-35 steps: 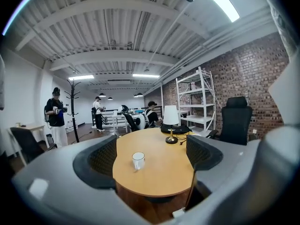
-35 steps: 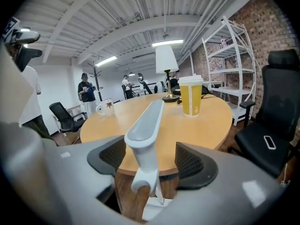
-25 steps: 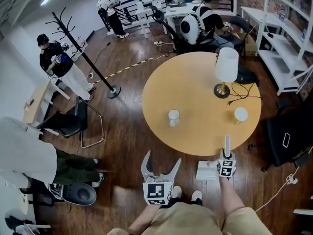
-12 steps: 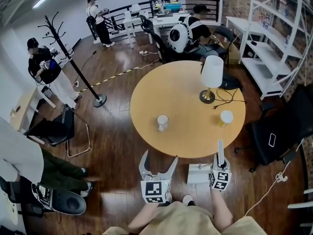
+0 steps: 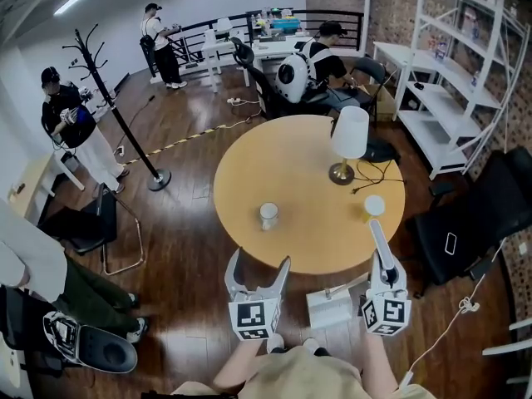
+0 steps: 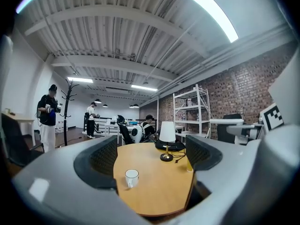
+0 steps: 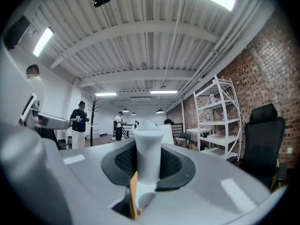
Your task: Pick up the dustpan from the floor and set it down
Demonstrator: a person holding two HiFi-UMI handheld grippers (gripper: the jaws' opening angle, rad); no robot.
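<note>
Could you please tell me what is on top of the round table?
A lamp, a white cup and a yellow cup stand on the table. The dustpan handle held in the right gripper covers a strip near the table's edge.

Dustpan white, handle white too. Table plain yellow-tan. Floor dark brown glossy planks. Mug white. Lamp: white shade, brass-gold base. Cup yellow. Left gripper, right gripper pale grey; cubes white with black square markers; pads black, dotted grid. Rack black. Shelf white. Wall red-brown brick. Chair black. Tape yellow-black stripes. Ceiling white, ribbed.
</note>
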